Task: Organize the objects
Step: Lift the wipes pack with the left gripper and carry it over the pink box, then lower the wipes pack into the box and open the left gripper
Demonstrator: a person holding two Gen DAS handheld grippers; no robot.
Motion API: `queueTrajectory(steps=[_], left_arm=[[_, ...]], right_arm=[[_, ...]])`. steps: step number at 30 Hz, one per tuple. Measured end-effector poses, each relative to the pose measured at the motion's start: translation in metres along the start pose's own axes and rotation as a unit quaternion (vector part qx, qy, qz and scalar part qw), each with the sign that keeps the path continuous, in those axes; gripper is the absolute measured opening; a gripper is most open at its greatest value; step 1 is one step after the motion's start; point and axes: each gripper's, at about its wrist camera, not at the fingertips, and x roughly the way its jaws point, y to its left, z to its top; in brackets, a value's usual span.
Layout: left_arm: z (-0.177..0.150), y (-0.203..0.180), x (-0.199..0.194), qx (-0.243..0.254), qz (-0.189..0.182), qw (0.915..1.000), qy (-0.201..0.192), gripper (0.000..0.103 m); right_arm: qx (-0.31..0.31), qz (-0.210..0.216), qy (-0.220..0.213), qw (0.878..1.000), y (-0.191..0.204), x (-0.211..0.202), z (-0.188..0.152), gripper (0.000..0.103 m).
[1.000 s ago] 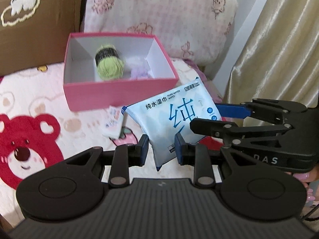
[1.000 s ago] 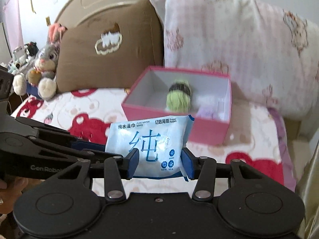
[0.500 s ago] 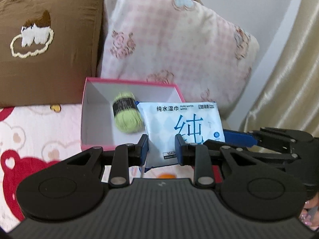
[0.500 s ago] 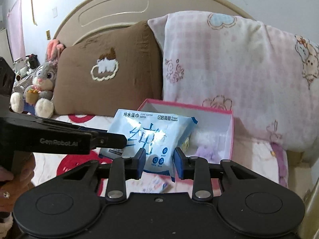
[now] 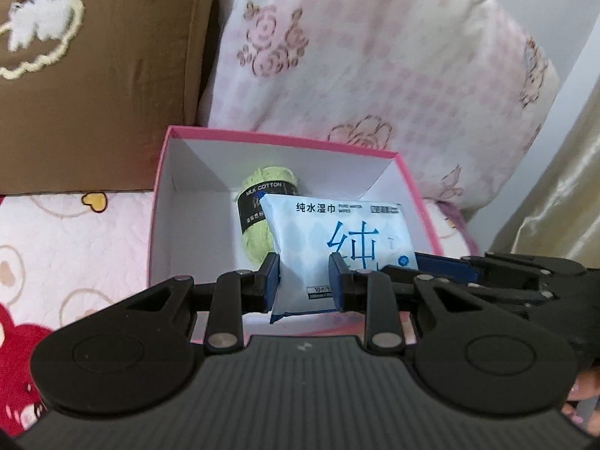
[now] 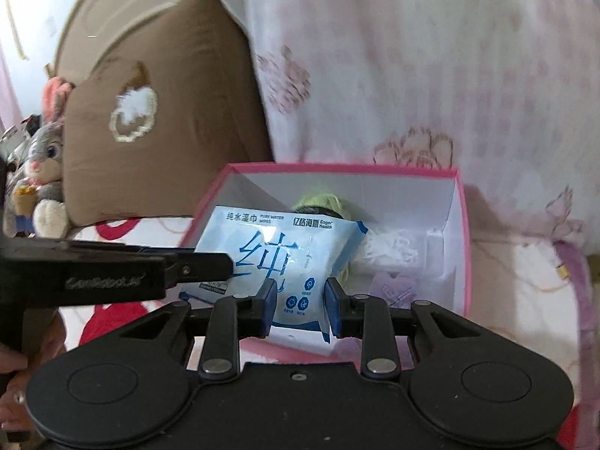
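The light-blue plastic wet-wipes pack (image 5: 339, 247) reading "PURE WATER WIPES" hides half the green "MILK COTTON" yarn ball (image 5: 258, 225) in the pink cardboard box (image 5: 277, 138). Left gripper (image 5: 304, 281) and right gripper (image 6: 300, 300) both clamp it over the box; small print unreadable.

Each gripper is matte black plastic: the left gripper (image 5: 304, 281) and right gripper (image 6: 300, 302) both have blue pads on their fingers (image 5: 270, 281), slim linkage bars with silver rivets, two round discs and a ribbed body. One side bears pale "GenRobot.AI" lettering.
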Motion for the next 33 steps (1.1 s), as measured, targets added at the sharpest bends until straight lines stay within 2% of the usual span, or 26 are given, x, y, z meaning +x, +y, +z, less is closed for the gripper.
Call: queueTrajectory(steps=[2,5,8,13,17,21,26,30,33], left_arm=[[-0.002,0.006,0.016,-0.007,-0.006,0.9999,0.013,0.025],[-0.004,0.018,0.04,-0.044,0.002,0.997,0.064,0.025],[-0.011,0.017,0.051,-0.026,0.016,0.9976,0.063,0.025],[-0.018,0.021,0.064,-0.035,0.013,0.9971,0.066,0.025],[-0.022,0.022,0.076,-0.029,0.025,0.9963,0.077,0.025],[-0.025,0.028,0.089,-0.044,0.034,0.9944,0.09,0.025],[-0.026,0.024,0.096,-0.038,0.048,0.9943,0.088,0.026],[-0.027,0.022,0.095,-0.037,0.055,0.9944,0.082,0.032],[-0.025,0.018,0.085,-0.028,0.054,0.9956,0.071,0.043]], right_arm=[[0.02,-0.01,0.002,1.0,-0.007,0.02,-0.004,0.033],[0.041,-0.009,0.023,0.999,-0.017,0.045,-0.015,0.033],[0.049,-0.002,0.027,0.998,-0.021,0.054,-0.023,0.033],[0.045,-0.013,0.033,0.998,-0.022,0.064,-0.026,0.033],[0.049,-0.011,0.041,0.998,-0.026,0.072,-0.025,0.032],[0.052,-0.018,0.05,0.997,-0.028,0.084,-0.024,0.032],[0.046,-0.024,0.057,0.997,-0.03,0.09,-0.023,0.032],[0.035,-0.042,0.06,0.997,-0.031,0.084,-0.023,0.037],[0.049,-0.027,0.052,0.997,-0.038,0.066,-0.022,0.04]])
